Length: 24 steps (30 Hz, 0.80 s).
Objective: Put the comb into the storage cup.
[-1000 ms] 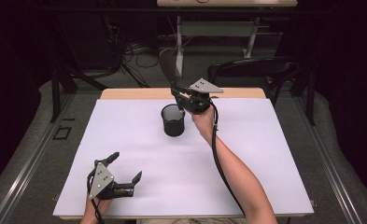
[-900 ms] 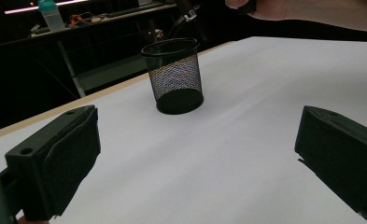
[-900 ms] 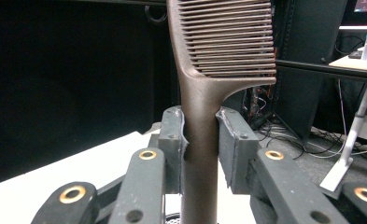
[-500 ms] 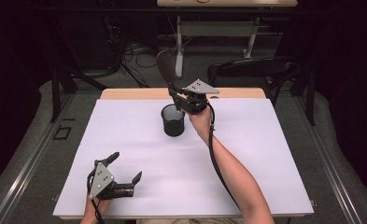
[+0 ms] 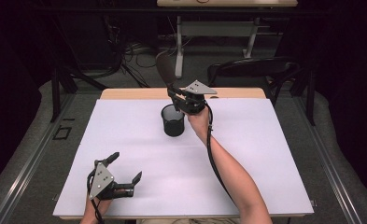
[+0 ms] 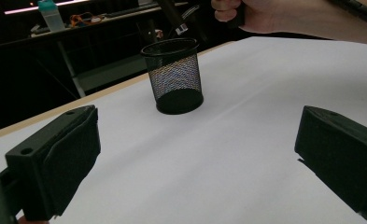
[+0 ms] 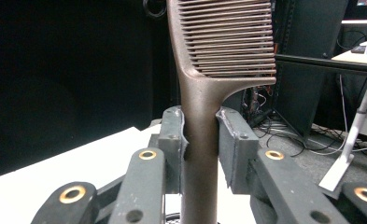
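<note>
A black mesh cup (image 5: 173,120) stands upright on the white table (image 5: 265,154), a little behind its middle; it looks like this too in the left gripper view (image 6: 174,81). My right gripper (image 5: 180,99) hovers just above and behind the cup, shut on the handle of a dark brown comb (image 7: 204,79). The comb (image 5: 165,70) stands upright, teeth end up, handle pointing down over the cup. My left gripper (image 5: 125,167) rests low near the table's front left corner, its jaws wide open with nothing between its pads (image 6: 71,158).
A black chair (image 5: 251,70) stands behind the table's far edge, with desk legs and cables on the floor beyond. The table's wooden back edge (image 5: 134,94) shows behind the white sheet.
The right gripper with the comb has edged slightly left, closer over the cup. The left gripper has stayed put.
</note>
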Tool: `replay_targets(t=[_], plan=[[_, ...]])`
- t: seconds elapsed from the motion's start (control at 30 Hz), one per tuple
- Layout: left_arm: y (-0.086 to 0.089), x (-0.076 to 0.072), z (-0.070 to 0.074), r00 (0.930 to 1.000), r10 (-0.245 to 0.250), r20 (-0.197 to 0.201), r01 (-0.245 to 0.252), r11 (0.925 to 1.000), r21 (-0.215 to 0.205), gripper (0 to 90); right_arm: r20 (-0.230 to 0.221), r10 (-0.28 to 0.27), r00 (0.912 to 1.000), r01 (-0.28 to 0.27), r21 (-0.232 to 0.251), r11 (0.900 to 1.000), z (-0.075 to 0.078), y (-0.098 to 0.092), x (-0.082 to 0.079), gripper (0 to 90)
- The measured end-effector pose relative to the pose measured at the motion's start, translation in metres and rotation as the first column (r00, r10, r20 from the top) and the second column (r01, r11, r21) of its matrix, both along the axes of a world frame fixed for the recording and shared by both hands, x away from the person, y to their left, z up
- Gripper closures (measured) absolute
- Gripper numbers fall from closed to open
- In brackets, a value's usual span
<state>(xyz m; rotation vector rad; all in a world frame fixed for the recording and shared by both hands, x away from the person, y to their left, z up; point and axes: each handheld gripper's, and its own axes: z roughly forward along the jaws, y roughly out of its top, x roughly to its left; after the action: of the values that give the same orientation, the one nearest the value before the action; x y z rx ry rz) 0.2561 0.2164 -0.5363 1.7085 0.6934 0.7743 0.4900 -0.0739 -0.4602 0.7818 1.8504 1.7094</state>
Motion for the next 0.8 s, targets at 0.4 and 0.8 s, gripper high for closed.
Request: replay_targets(t=[0.4, 0.8], plan=[[0.000, 0.000, 0.000, 1.0000, -0.001, -0.005, 0.001, 1.0000, -0.003, 0.2, -0.004, 0.004, 1.0000, -0.004, -0.009, 1.000, -0.005, 0.003, 0.002, 72.9], [0.000, 0.000, 0.000, 1.0000, -0.003, -0.005, 0.003, 1.0000, 0.000, 0.2, -0.007, 0.012, 0.9999, -0.012, -0.024, 1.000, -0.011, 0.007, 0.003, 73.0]])
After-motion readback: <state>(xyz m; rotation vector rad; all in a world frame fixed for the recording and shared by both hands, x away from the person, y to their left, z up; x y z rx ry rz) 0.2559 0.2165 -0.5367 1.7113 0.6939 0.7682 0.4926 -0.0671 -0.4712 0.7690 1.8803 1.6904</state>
